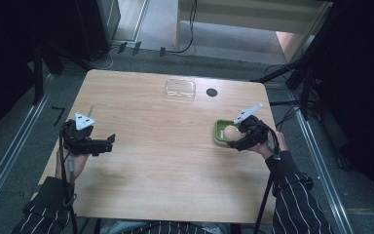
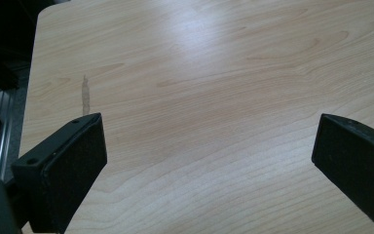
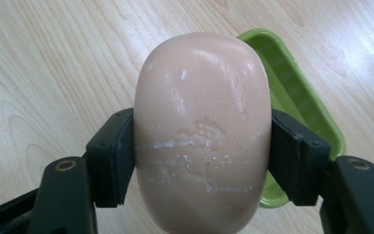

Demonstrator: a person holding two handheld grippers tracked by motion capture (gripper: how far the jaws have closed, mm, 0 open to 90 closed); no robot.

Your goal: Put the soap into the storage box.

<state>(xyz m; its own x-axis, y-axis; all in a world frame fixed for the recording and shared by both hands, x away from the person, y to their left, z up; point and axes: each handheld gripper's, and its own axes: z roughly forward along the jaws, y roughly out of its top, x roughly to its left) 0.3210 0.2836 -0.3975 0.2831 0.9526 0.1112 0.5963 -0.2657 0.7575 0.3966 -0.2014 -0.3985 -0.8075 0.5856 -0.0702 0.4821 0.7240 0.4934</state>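
A pale pink oval bar of soap (image 3: 202,131) sits clamped between the two jaws of my right gripper (image 3: 202,163), held over the near edge of a green soap dish (image 3: 297,92). From above, the soap (image 1: 230,132) and the green dish (image 1: 220,130) lie at the table's right side, with my right gripper (image 1: 237,137) over them. My left gripper (image 1: 111,141) hovers at the table's left side, open. Its jaws (image 2: 209,156) stand wide apart with only bare wood between them.
A clear plastic lid or tray (image 1: 180,89) lies at the far middle of the wooden table (image 1: 165,165). A small dark round hole (image 1: 212,92) sits beside it. Cables and dark stands surround the table on the floor.
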